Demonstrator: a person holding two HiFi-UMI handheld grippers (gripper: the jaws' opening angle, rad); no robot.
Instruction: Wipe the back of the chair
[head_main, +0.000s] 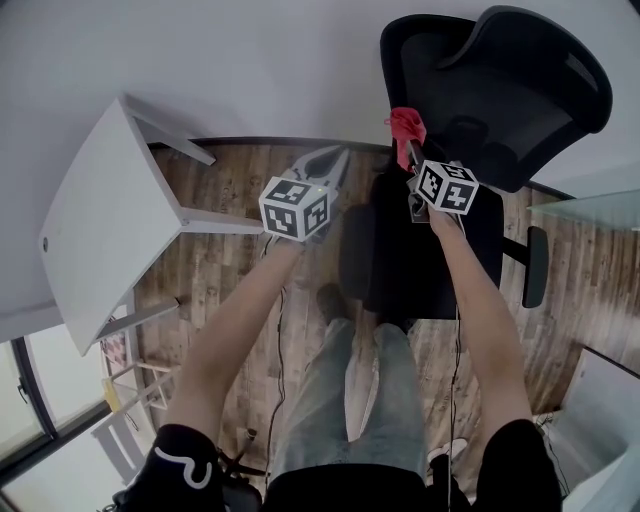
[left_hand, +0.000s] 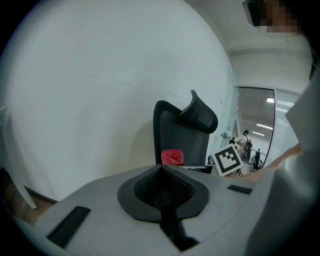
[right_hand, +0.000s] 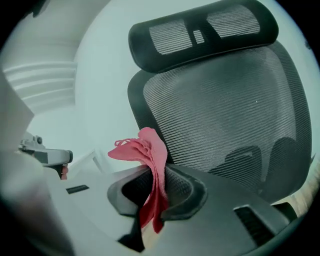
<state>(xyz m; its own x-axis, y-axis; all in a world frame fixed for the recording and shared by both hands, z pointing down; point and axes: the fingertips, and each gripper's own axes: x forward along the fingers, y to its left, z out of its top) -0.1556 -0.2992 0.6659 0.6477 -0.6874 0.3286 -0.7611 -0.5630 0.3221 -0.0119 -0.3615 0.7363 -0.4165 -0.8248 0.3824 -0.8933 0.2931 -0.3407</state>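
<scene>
- cloth first: the red cloth (right_hand: 146, 150) is pinched between the jaws of the right gripper (right_hand: 155, 186), with a folded tuft standing above them and a tail hanging below. it looks like a firm clamp.
- the chair (head_main: 497, 90) stands ahead and to the person's right, against the white wall (head_main: 250, 60). its mesh backrest (right_hand: 235, 115) fills the right gripper view, with the headrest (right_hand: 200, 35) above.
- cloth and mesh look near each other, but i cannot tell whether they touch. my reading is that the wiping stroke is about to start or has barely begun.
- to do it well, i'd press the tuft — not the hard jaw tips — flat onto the mesh. then i'd sweep side to side in overlapping bands, from under the headrest downward.
- pressure should be light, so the mesh doesn't snag the loose edges and the chair doesn't swivel or roll away.
- the right forearm is stretched forward over the seat (head_main: 430, 250), with the gripper pointing up toward the backrest.
- the left gripper (head_main: 328, 168) has its jaws pressed together on nothing.
- its arm reaches forward too, held left of the chair above the wooden floor (head_main: 220, 270), near the white table (head_main: 100, 220) and apart from the work — it could steady the chair if it turns.
</scene>
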